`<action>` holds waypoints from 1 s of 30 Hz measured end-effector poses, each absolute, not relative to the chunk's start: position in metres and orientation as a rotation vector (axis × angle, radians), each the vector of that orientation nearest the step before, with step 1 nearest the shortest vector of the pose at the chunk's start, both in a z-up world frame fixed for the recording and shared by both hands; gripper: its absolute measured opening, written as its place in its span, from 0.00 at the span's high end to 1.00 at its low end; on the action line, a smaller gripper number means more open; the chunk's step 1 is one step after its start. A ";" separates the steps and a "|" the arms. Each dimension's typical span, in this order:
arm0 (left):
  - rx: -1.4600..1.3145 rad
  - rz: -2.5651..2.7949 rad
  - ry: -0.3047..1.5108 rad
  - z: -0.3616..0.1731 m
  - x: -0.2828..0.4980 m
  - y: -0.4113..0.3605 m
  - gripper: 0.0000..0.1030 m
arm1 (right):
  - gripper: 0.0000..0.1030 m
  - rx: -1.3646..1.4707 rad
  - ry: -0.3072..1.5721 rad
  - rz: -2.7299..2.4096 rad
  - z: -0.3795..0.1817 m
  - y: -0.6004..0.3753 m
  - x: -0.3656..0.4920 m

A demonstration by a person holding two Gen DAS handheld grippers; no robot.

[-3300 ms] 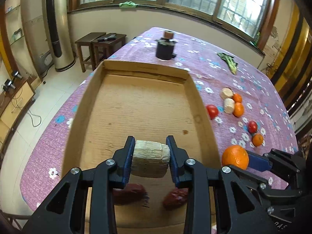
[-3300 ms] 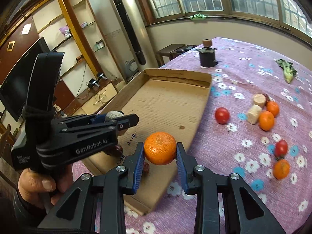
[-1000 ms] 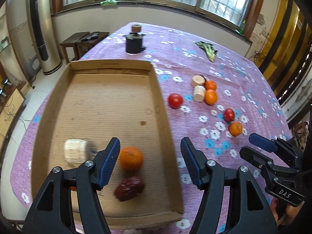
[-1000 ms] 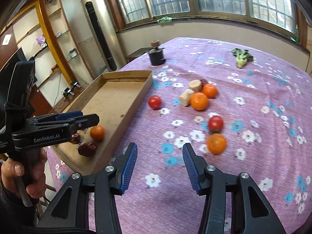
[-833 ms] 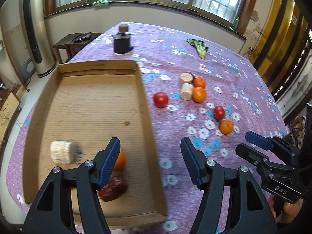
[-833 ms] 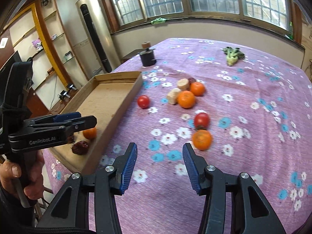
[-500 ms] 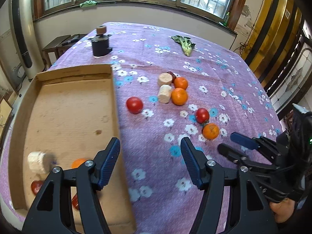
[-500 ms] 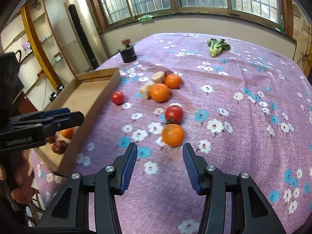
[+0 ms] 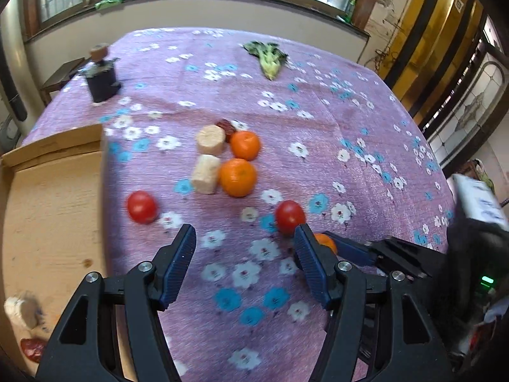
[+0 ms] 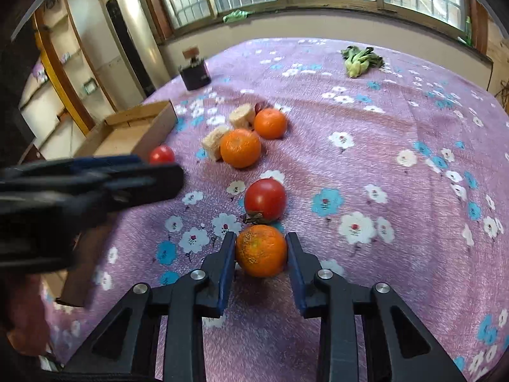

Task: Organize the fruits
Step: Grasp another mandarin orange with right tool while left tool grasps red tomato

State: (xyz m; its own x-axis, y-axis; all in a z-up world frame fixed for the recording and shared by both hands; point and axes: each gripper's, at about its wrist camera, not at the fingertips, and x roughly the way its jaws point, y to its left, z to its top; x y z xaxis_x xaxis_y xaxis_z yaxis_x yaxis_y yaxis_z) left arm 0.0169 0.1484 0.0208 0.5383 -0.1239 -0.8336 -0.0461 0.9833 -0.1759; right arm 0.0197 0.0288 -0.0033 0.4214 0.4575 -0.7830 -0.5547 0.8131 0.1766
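Note:
My right gripper [image 10: 261, 251] is shut on a small orange [image 10: 261, 251] that rests on the purple flowered cloth; it also shows in the left wrist view [image 9: 324, 242]. A red tomato [image 10: 265, 200] lies just beyond it. My left gripper [image 9: 243, 258] is open and empty above the cloth, with another tomato [image 9: 141, 207] ahead to its left. Two oranges [image 9: 238, 176] and two pale corn pieces [image 9: 206, 168] lie in a cluster farther out. The cardboard tray [image 9: 47, 197] at the left holds a corn piece [image 9: 19, 312] and a red date [image 9: 31, 348].
A dark pot with a cork lid [image 9: 101, 76] stands at the far left of the table. A green leafy vegetable [image 9: 268, 59] lies at the far edge. A tall silver cylinder [image 10: 133, 35] stands on the floor beyond the table.
Both grippers moved right, away from the tray, toward the loose fruit. My right gripper closed around the small orange near the tomato. My left gripper stayed open.

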 end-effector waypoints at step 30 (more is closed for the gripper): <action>-0.066 0.018 0.970 0.016 -0.007 0.141 0.74 | 0.70 -0.042 0.871 0.594 0.038 -0.016 -0.009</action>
